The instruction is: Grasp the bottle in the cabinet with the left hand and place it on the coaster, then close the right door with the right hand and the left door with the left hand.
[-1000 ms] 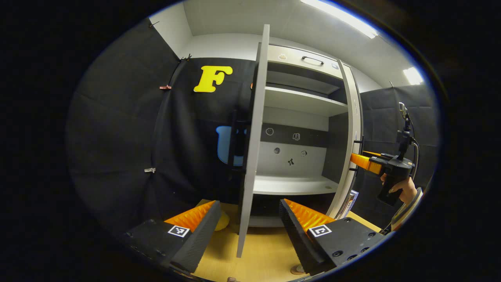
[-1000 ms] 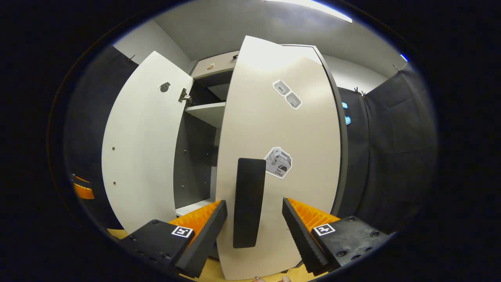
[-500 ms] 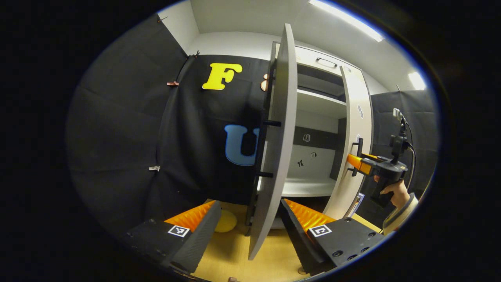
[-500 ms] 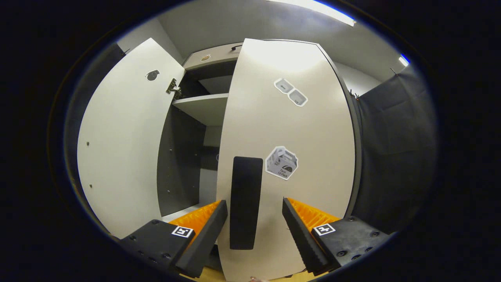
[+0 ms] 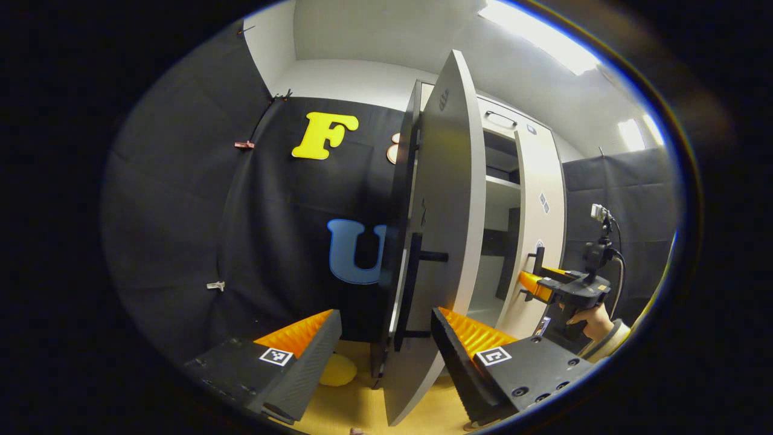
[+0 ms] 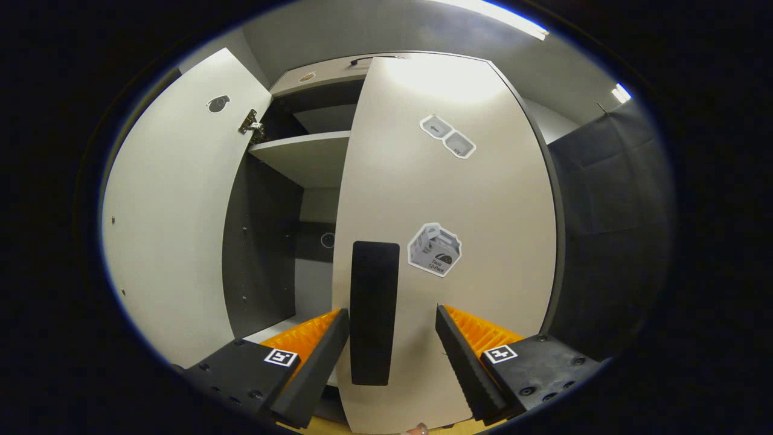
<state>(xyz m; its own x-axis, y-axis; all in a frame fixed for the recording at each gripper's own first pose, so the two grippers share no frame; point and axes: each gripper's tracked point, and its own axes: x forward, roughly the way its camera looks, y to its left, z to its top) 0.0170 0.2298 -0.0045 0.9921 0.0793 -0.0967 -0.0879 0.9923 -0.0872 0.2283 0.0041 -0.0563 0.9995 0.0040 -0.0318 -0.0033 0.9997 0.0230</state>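
**Right gripper view: right door handle stands upright between spread fingers, door nearly home**

Right gripper view: the right gripper (image 6: 391, 338) faces the right door (image 6: 447, 241) square on. The door's dark bar handle (image 6: 373, 311) runs vertically, its long axis straight up from the gap between the fingers (image 6: 314, 362). The fingers are spread, one on each side of the handle; neither visibly presses on it, so contact cannot be confirmed from this angle. The door's free edge lies to the left of the handle, with a gap left there onto the cabinet interior and its shelf (image 6: 302, 157).

Left gripper view: the left gripper (image 5: 386, 341) has its fingers spread and holds nothing. The left door (image 5: 447, 241) is seen almost edge-on, standing well out from the cabinet. Its own vertical handle (image 5: 413, 290) sits just above and between the fingers, slightly right of centre. The right gripper shows farther off at the right door, held by a hand (image 5: 589, 320).

Bottle: the shelves in sight carry none, and the coaster cannot be picked out in either view. A yellow object (image 5: 337, 370) lies on the wooden surface (image 5: 356, 405) by the left fingers; too little of it is in view to name.

Judgement: the right door likely needs only a short push forward along the fingers' own axis. The left door has the longer swing, rightward toward the cabinet, and the left gripper is the nearer one to it.
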